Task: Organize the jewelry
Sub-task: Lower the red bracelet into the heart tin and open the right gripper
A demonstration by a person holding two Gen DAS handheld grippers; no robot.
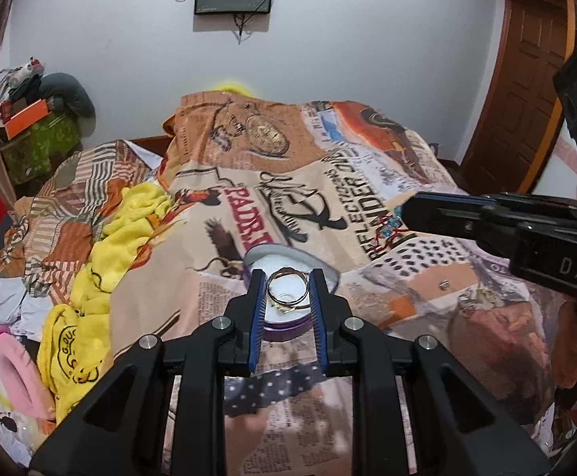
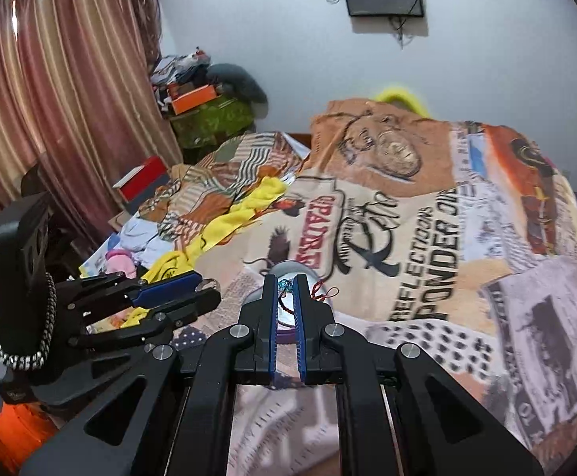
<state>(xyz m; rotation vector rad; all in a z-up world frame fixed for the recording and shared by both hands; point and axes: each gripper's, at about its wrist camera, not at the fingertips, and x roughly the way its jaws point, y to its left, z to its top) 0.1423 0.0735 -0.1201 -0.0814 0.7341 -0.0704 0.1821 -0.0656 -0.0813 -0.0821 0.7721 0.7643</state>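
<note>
A purple round tin [image 1: 284, 327] with a white lining lies on the printed blanket [image 1: 328, 182]. Gold bangles [image 1: 288, 287] rest inside it. My left gripper [image 1: 287, 277] is open, its blue pads on either side of the bangles just above the tin. My right gripper [image 2: 286, 279] is shut on a red-cord bracelet with blue beads [image 2: 286, 286] and holds it above the tin [image 2: 284, 327]. In the left wrist view the right gripper [image 1: 405, 214] comes in from the right with the bracelet [image 1: 387, 228] dangling.
A small silver piece [image 1: 443, 285] and a tangle of jewelry [image 1: 480, 299] lie on the blanket right of the tin. Yellow cloth [image 1: 117, 238] and a pink item [image 1: 14, 369] lie at the left. A curtain [image 2: 50, 99] hangs at the far left.
</note>
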